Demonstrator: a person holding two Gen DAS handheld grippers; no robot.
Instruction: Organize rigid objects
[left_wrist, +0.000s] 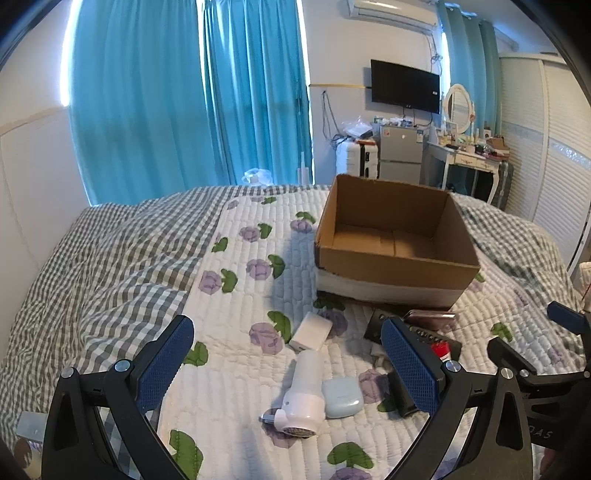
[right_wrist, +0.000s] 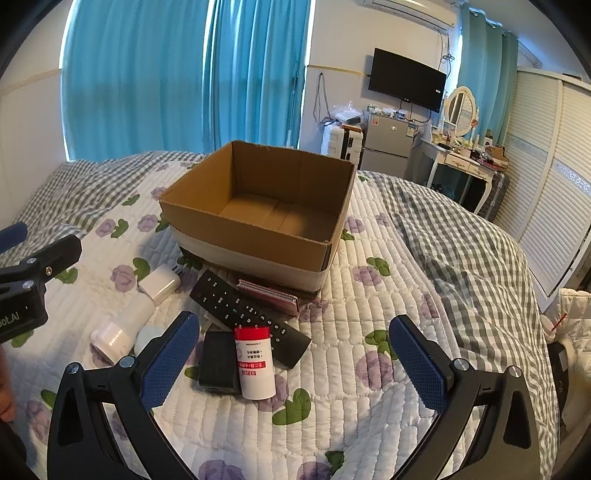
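An empty cardboard box (left_wrist: 397, 236) (right_wrist: 258, 206) sits on the quilted bed. In front of it lie a white charger block (left_wrist: 310, 331) (right_wrist: 159, 284), a white handheld device (left_wrist: 303, 395) (right_wrist: 122, 325), a pale blue case (left_wrist: 341, 398), a black remote (right_wrist: 247, 314), a red-capped white bottle (right_wrist: 255, 363), a black adapter (right_wrist: 218, 363) and a pink flat case (right_wrist: 269, 291). My left gripper (left_wrist: 291, 369) is open above the white device. My right gripper (right_wrist: 295, 365) is open above the bottle and adapter.
The bed's floral quilt (right_wrist: 369, 369) gives way to a grey checked sheet (left_wrist: 92, 258) at the left and far right. Blue curtains (left_wrist: 184, 92), a TV (left_wrist: 404, 85), a small fridge (left_wrist: 400, 151) and a dressing table (right_wrist: 465, 158) stand beyond the bed.
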